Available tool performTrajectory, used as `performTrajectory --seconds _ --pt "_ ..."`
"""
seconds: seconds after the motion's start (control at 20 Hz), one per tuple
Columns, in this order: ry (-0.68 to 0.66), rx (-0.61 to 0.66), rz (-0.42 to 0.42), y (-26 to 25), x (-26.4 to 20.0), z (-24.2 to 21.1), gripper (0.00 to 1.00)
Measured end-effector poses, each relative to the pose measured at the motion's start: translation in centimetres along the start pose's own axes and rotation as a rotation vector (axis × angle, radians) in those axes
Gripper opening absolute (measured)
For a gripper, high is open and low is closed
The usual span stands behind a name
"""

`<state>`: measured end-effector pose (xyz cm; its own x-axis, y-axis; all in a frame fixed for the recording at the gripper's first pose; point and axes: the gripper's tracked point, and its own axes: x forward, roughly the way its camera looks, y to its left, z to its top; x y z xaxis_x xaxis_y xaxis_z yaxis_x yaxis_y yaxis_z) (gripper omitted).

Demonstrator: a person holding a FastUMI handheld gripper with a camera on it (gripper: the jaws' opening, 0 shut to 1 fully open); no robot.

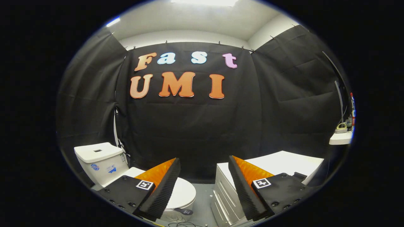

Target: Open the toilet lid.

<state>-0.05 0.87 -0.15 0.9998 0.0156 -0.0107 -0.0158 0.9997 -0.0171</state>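
A white cabinet (284, 164) stands on the grey floor (204, 201), partly behind the right finger. The toilet (104, 164) sits past the left finger, its lid (184, 192) down on the bowl, tank against the cloth wall. The gripper (204, 178) hangs spread wide, holding nothing.

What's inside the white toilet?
The round white toilet lid is down, hiding the bowl. The open hand-held gripper touches nothing; its left finger overlaps the lid.

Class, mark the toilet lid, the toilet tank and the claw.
toilet lid (184, 192): gripper view, closed top surface.
toilet tank (102, 164): gripper view, front wall.
claw (204, 176): gripper view, open gap midway between fingertips.
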Motion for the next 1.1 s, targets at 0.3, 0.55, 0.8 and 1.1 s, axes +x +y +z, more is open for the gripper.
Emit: performTrajectory --seconds 0.3,0.55,0.8,1.1 --pt "-0.043 0.015 0.044 1.1 0.9 1.3 0.98" --pt "-0.087 0.045 0.041 4.9 6.0 2.9 0.99" --pt "0.079 0.269 0.008 7.8 8.8 -6.4 0.99" --pt "0.269 0.557 -0.109 7.6 5.9 -19.2 0.98"
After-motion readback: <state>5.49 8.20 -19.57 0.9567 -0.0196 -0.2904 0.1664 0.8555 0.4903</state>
